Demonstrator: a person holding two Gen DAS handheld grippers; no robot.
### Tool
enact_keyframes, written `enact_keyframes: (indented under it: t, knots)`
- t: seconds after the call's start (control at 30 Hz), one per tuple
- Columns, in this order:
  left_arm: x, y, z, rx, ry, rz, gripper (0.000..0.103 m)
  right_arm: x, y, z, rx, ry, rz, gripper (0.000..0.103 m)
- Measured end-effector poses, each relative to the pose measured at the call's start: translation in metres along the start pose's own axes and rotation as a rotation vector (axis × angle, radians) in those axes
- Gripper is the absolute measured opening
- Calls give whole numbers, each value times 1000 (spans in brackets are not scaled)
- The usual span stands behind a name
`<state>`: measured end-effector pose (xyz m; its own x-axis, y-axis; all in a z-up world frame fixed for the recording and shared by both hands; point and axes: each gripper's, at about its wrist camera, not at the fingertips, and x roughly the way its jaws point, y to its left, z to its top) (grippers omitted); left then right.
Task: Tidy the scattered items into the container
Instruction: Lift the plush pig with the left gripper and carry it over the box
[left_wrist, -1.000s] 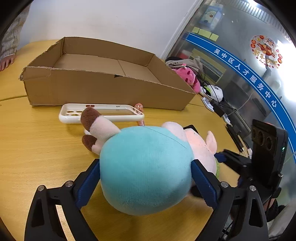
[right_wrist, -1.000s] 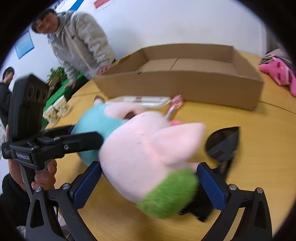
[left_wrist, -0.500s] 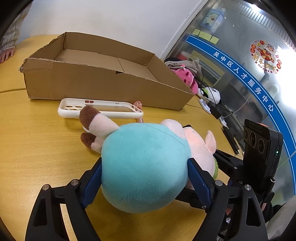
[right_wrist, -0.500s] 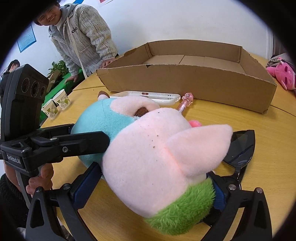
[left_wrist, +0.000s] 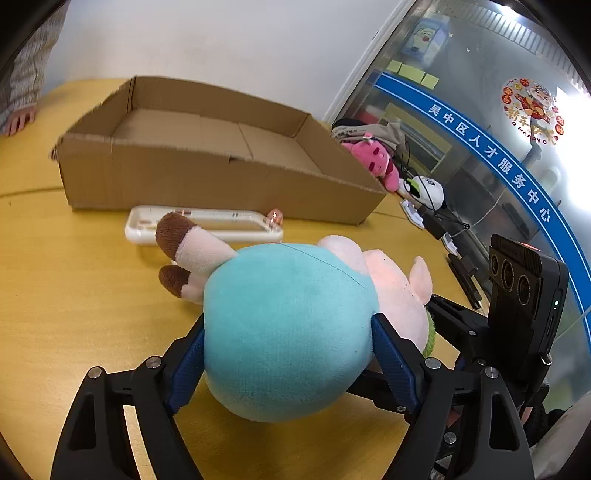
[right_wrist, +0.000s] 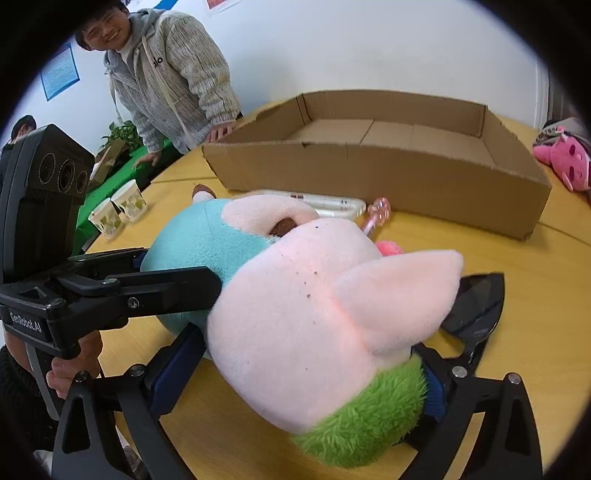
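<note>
A plush pig (left_wrist: 288, 325) with a teal body, pink head and green hair lies over the yellow table; it also shows in the right wrist view (right_wrist: 306, 317). My left gripper (left_wrist: 290, 354) is shut on its teal body. My right gripper (right_wrist: 314, 373) is shut on its pink head. The open cardboard box (left_wrist: 207, 173) (right_wrist: 373, 166) stands behind it, nothing visible inside. A white phone case (left_wrist: 199, 225) (right_wrist: 325, 201) and a pink pen (right_wrist: 376, 216) lie in front of the box.
A black fan-shaped item (right_wrist: 476, 306) lies under the plush on the right. A pink plush (left_wrist: 376, 162) (right_wrist: 565, 158) and cables sit at the table's far right. Two paper cups (right_wrist: 118, 210) stand at the left. A person (right_wrist: 166, 74) leans on the table behind.
Both grippers have closed tighter on the plush pig and it has risen slightly; the view has tilted and the box looks a little nearer.
</note>
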<state>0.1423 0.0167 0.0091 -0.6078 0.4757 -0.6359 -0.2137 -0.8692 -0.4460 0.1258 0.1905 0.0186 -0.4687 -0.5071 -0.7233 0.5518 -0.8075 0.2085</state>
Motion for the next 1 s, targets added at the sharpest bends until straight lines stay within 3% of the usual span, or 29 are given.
enact_keyframes:
  t: [0.2,0.43,0.67,1.0]
  knots:
    - [-24,-11,33,34,-51,-2,87,-24,7,30,-40,-50,-14,98]
    - [-78,-40,107,155,-205,31,87,-72,19,102,-140,-199,-22,98]
    - [-116,-65,209,309,-341,111,87,-106,19,203,-201,-342,-23,98]
    - [-141,-67,350,354,-422,159,87,-127,12,348,-284,-418,-7,97]
